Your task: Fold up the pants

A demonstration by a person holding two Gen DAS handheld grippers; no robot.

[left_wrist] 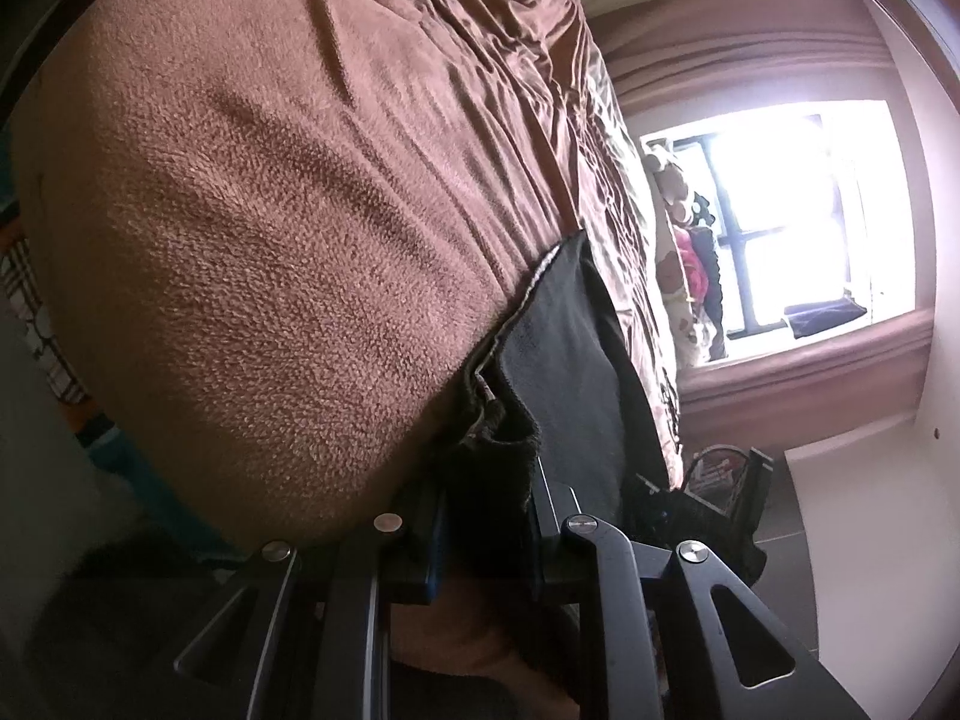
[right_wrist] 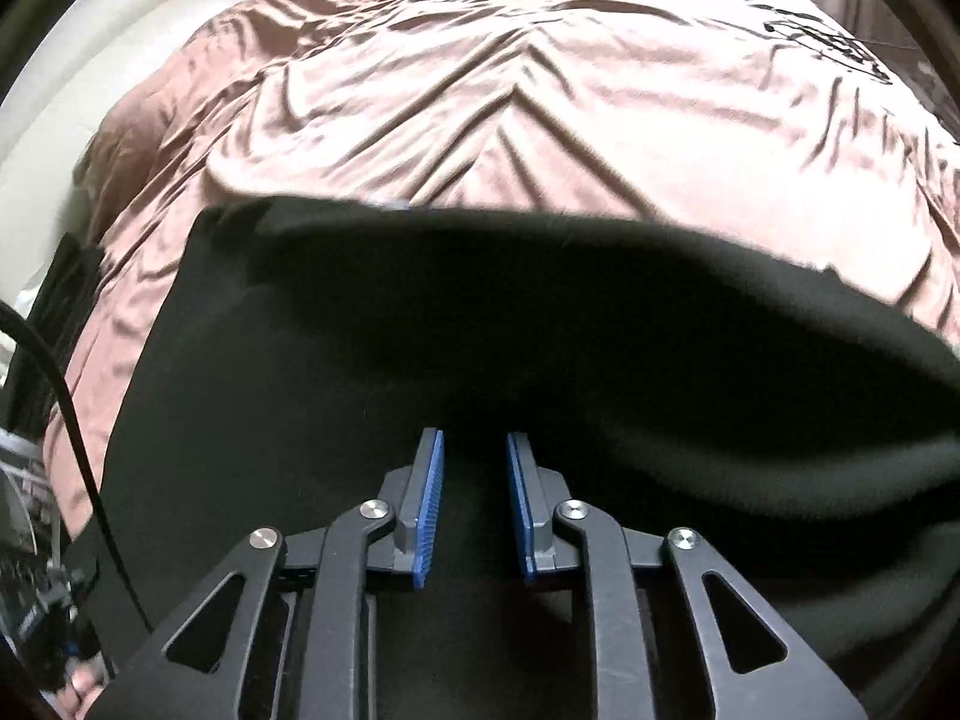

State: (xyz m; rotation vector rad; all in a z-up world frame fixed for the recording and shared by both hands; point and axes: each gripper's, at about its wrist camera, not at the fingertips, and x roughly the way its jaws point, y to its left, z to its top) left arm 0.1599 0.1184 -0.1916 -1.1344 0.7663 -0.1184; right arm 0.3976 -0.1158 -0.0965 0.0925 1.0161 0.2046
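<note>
The black pants (right_wrist: 420,312) lie spread over a wrinkled pink-brown bedspread (right_wrist: 540,120), with a raised fold running across their far edge. My right gripper (right_wrist: 474,435) hangs just above the dark cloth. A narrow gap shows between its blue pads (right_wrist: 429,504), and nothing is pinched there. In the left wrist view a bunched end of the pants (left_wrist: 564,348) runs from the bed's edge into my left gripper (left_wrist: 486,492). That gripper is shut on the fabric, which hides its pads.
A brown fleece blanket (left_wrist: 270,210) covers the near bed corner. A bright window (left_wrist: 798,210) and a floral cloth (left_wrist: 672,192) lie beyond the bed. Clutter sits on the floor (left_wrist: 720,468). A black cable (right_wrist: 72,396) hangs at the left beside the mattress.
</note>
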